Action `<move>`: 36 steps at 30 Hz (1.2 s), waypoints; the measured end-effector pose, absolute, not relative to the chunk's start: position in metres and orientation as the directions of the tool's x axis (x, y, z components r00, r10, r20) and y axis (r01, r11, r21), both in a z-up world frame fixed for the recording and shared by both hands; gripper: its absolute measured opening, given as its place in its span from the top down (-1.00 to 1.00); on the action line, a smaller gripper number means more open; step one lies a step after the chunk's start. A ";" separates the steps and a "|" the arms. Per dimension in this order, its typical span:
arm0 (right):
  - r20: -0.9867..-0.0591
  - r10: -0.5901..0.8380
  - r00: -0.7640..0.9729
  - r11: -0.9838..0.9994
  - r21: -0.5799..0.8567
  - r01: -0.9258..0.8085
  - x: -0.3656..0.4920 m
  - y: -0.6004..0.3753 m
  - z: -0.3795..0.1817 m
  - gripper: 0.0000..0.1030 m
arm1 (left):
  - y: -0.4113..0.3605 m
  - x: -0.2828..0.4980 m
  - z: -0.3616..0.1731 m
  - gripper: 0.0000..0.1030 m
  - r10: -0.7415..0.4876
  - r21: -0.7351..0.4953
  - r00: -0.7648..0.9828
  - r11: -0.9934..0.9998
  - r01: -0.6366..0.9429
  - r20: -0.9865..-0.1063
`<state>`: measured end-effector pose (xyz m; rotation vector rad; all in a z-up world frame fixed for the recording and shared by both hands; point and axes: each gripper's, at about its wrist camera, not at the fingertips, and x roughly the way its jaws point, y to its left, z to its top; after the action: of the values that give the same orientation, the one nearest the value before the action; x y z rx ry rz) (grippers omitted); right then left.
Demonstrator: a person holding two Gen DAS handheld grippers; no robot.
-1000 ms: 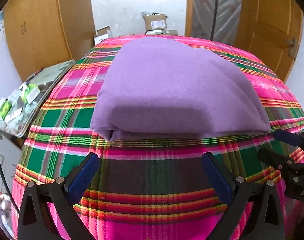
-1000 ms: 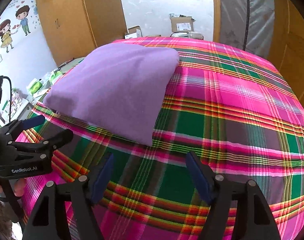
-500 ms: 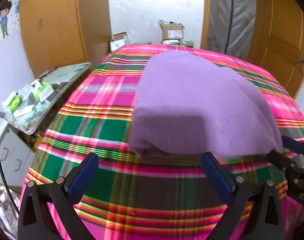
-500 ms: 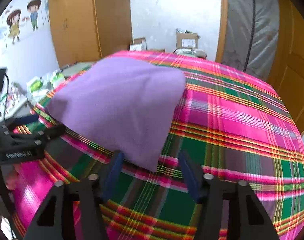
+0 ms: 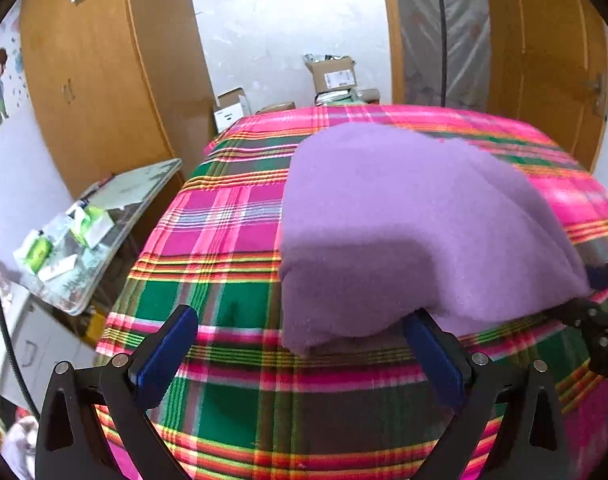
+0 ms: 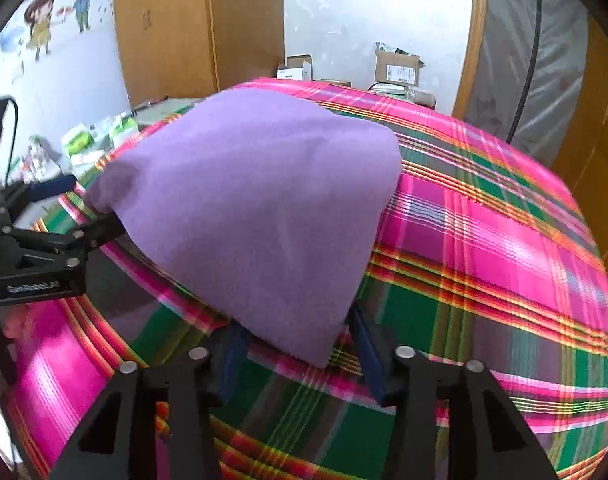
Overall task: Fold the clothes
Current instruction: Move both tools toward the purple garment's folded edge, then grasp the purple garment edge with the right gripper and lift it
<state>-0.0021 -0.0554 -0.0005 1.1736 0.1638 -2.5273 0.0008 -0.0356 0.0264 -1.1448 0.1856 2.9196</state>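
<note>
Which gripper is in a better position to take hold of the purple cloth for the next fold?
Probably the right gripper: the near corner of the purple cloth already lies between its open fingers. The left gripper is open too, with only the cloth's edge inside.

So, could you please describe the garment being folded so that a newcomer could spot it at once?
Find the bed with the pink and green plaid cover. On it lies the folded purple garment, plain and fuzzy, the only unpatterned thing there.
</note>
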 end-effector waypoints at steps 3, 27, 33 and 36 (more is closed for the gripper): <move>-0.744 -0.307 -0.593 -0.927 0.093 0.364 -0.002 -0.051 0.003 0.42 | -0.035 -0.002 0.032 -0.98 -0.039 0.114 -0.748 -0.992 -0.049 -0.663; -0.734 -0.407 -0.543 -0.910 0.273 0.313 -0.019 -0.022 -0.003 0.16 | -0.034 -0.014 0.019 -0.94 0.017 0.013 -0.695 -0.999 -0.038 -0.719; -0.734 -0.400 -0.549 -0.909 0.242 0.338 -0.016 -0.027 -0.004 -0.20 | -0.040 -0.017 0.012 -0.94 0.039 -0.032 -0.660 -0.999 -0.023 -0.750; -0.745 -0.392 -0.540 -0.903 0.200 0.380 -0.013 -0.039 -0.004 -0.41 | -0.043 -0.019 0.007 -0.94 0.046 -0.050 -0.636 -0.999 -0.011 -0.770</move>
<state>-0.0135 -0.0387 -0.0035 1.1792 -0.0193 -2.4266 -0.0187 -0.0427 0.0070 -1.3256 -0.0636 2.8126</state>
